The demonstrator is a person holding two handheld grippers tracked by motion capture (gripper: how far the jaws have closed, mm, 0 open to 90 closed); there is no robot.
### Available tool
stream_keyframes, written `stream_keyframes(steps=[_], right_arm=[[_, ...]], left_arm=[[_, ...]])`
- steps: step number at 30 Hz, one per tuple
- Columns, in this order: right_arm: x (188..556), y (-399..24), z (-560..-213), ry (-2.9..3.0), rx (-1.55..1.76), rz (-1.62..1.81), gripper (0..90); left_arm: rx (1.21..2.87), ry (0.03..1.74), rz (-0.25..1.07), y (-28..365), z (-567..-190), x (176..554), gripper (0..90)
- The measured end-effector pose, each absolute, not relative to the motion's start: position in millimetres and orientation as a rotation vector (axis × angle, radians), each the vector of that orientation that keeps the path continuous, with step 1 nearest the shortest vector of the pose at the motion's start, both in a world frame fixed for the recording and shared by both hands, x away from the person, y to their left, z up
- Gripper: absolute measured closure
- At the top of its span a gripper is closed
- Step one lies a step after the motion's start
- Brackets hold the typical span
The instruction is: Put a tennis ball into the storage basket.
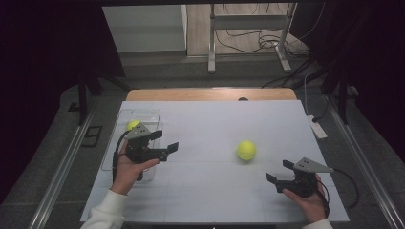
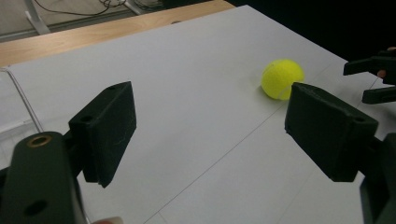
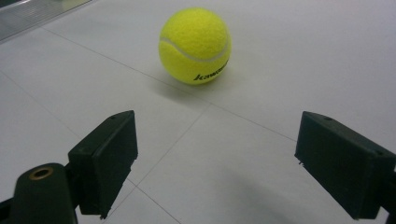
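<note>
Left gripper (image 1: 165, 141): jaws apart, empty, above clear bin (image 1: 152, 114) holding one tennis ball (image 1: 132, 125). Right gripper (image 1: 279, 172): jaws wide, empty, near table's (image 1: 215, 195) right edge. Second tennis ball (image 1: 246, 150): loose on table between grippers.

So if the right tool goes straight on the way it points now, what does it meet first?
Most likely the tennis ball: it lies ahead of the open right tool, slightly left of centre, with bare table between.

Both hands rest low, well apart: the black two-jaw left gripper (image 1: 165, 141) and black two-jaw right gripper (image 1: 279, 171) gape, their jaws empty.
</note>
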State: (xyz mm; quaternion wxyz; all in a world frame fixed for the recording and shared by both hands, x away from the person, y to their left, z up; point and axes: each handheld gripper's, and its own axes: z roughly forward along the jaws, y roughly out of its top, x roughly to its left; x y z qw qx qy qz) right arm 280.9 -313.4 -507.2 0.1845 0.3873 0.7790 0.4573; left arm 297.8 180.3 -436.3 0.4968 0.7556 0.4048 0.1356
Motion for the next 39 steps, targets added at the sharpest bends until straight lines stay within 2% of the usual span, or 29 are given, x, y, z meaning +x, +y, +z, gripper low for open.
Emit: stream_keyframes(steps=[39], right_arm=[[281,-316,-509,2.193,1.105,1.310,13.3]], left_arm=[[1.936,0.911,0.301,131,-441,310,17.6]])
